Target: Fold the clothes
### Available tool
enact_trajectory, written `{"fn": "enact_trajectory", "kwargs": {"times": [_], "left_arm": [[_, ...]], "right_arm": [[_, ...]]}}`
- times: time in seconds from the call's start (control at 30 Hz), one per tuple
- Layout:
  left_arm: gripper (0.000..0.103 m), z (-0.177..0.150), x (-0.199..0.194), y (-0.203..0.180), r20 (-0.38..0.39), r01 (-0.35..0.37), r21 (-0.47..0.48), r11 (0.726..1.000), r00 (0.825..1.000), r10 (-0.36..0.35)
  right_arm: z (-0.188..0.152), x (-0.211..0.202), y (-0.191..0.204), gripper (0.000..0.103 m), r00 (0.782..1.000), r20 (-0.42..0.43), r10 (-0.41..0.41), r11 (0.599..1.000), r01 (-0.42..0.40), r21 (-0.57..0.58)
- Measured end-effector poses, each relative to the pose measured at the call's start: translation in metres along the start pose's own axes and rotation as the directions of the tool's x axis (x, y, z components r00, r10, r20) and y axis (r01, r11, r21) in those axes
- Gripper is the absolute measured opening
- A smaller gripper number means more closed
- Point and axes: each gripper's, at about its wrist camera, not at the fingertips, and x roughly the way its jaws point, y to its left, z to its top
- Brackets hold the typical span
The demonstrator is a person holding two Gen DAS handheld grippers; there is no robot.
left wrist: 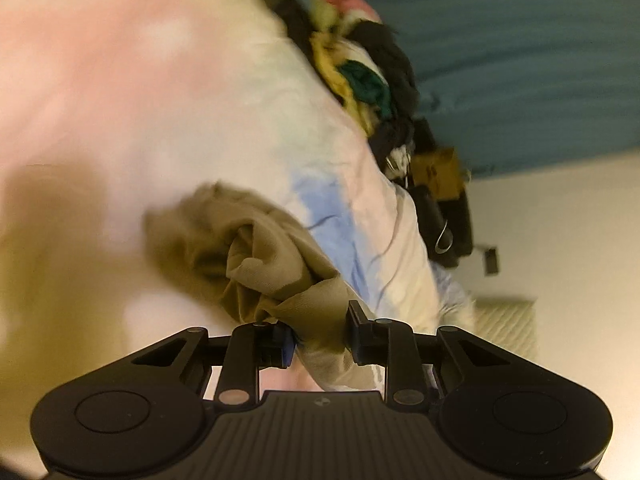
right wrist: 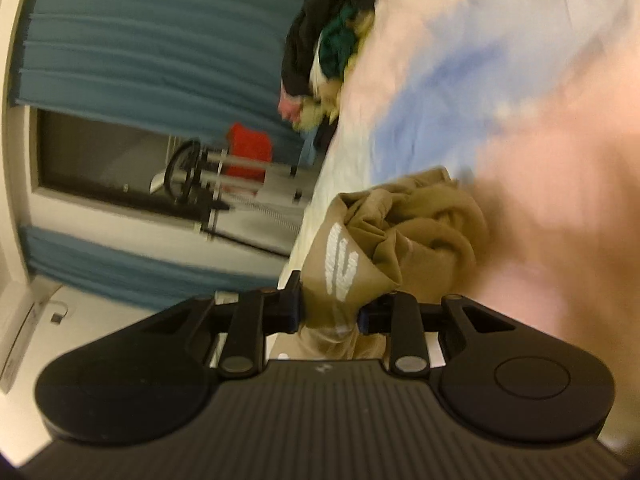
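A: Left tongs (left wrist: pixel 320 336)?
B: Clamped on the tan garment (left wrist: pixel 256 252); right tongs (right wrist: pixel 330 312) too.
A: Garment where?
B: Bunched between both, over the bed (left wrist: pixel 160 80). Clothes pile (left wrist: pixel 360 76) at far edge, probably laundry; blurry.

Both tools look alike. The left gripper (left wrist: pixel 320 330) is matt black plastic with a ribbed top plate bearing a small round mark at its front edge. Two round housings with flat circular caps flank the plate. Jointed link arms run forward, pinned by dull silver rivets. Its fingers (left wrist: pixel 360 328) carry blue pads. The right gripper (right wrist: pixel 329 312) shows the same ribbing, housings, rivets and blue-edged fingers (right wrist: pixel 290 308).
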Motion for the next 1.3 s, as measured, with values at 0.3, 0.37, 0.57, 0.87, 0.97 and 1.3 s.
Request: {"fn": "enact_trajectory", "kwargs": {"times": [0.3,0.37,0.57,0.87,0.97,1.3], "left_arm": [[0.026,0.083,0.170,-0.173,0.028,0.008,0.229,0.973,0.999,-0.015],[0.026,0.098,0.201,-0.199,0.033,0.070,0.236,0.969,0.996,-0.080],[0.026,0.108,0.287,-0.216,0.033,0.127,0.313,0.941,0.989,-0.144],[0.024,0.053,0.322,-0.100,-0.059,0.026,0.314,0.949,0.998,-0.007],[0.027,0.033,0.324,-0.076,-0.063,-0.015,0.393,0.920,0.997,0.043],[0.040,-0.003,0.268,-0.103,0.037,-0.125,0.700,0.703,0.990,0.139]], "right_arm": [[0.174,0.062,0.059,0.029,0.965,0.261,-0.036,0.983,0.081,-0.163],[0.204,0.068,0.068,0.029,0.945,0.326,-0.016,0.973,0.089,-0.212],[0.251,0.094,0.038,0.028,0.916,0.399,-0.040,0.956,0.151,-0.250],[0.193,0.106,-0.069,0.028,0.931,0.258,-0.258,0.927,0.313,-0.204],[0.160,0.099,-0.096,0.028,0.925,0.201,-0.323,0.918,0.358,-0.172],[0.112,0.057,-0.071,0.029,0.886,0.180,-0.428,0.885,0.451,-0.114]]}}
